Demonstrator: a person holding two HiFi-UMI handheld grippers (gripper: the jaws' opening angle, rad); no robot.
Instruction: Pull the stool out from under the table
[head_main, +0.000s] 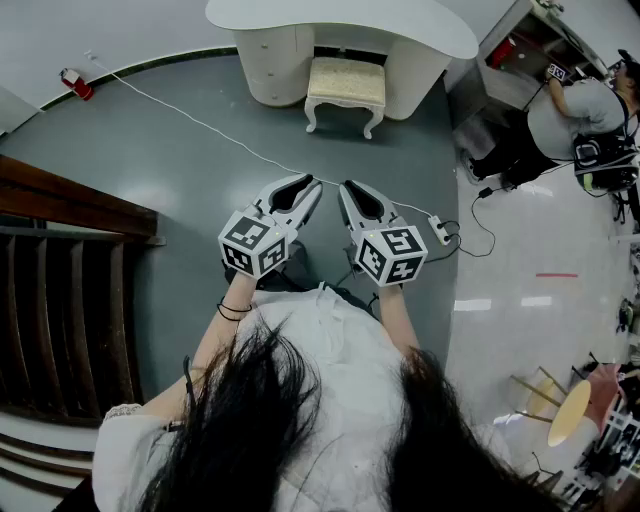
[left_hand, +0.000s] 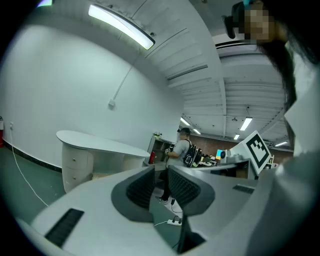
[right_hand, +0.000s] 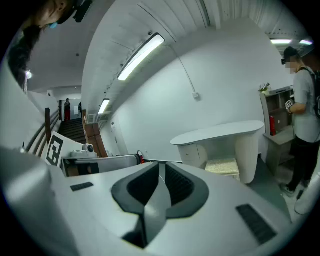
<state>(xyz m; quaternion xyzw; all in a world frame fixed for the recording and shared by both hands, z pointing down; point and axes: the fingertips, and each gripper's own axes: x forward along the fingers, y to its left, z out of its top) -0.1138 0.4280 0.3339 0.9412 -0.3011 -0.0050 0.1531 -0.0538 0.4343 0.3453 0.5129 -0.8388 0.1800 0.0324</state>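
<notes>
Both arms reach forward, left gripper (head_main: 312, 186) and right gripper (head_main: 346, 190) side by side, jaws closed

The floor (head_main: 180, 190) is dull grey-green, and at the right it changes to glossy white tiles (head_main: 540, 330). The wall (left_hand: 60, 85) is plain white, and a long tube lamp (left_hand: 121, 25) is lit overhead. A curved white table (head_main: 345, 22) stands at the wall, with a cream stool (head_main: 345, 88) partly under it. A dark wooden railing (head_main: 60, 290) is at the left.

Cream stool (head_main: 345, 92), upright, tucked under white table (head_main: 350, 22)
</notes>
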